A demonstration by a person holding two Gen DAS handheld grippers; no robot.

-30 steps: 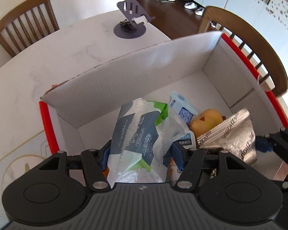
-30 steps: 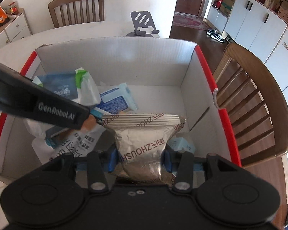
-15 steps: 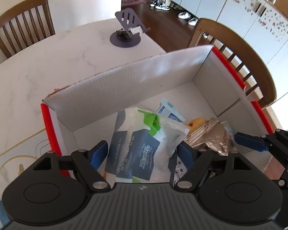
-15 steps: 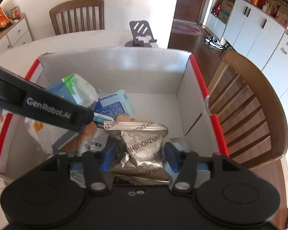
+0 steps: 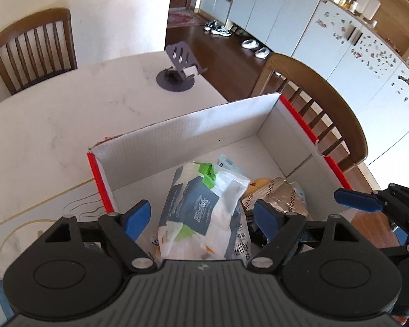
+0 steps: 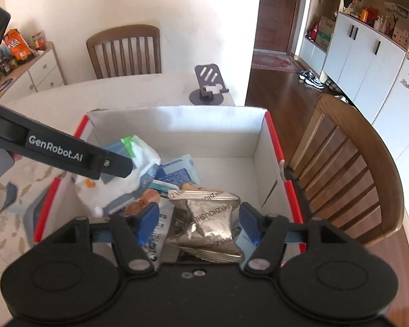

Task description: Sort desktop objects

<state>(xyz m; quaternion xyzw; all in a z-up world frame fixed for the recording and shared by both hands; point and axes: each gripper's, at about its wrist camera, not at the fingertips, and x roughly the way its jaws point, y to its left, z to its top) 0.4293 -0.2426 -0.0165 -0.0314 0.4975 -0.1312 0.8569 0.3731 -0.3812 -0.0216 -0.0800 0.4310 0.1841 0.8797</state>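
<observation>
Matt corrugated cardboard box [image 6: 177,125], crinkled shiny foil pouch [image 6: 210,215], glossy plastic tissue pack [image 5: 201,207], polished wooden chair [image 6: 368,169]

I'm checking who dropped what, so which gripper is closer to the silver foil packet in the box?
Right. The right gripper is open with the foil packet between its fingers, while the left gripper is open around the tissue pack beside it.

The orange item [image 5: 259,185] shows only a sliver between the tissue pack [image 5: 201,209] and foil pouch [image 6: 212,218]; packets beneath are buried (labels unreadable).
</observation>
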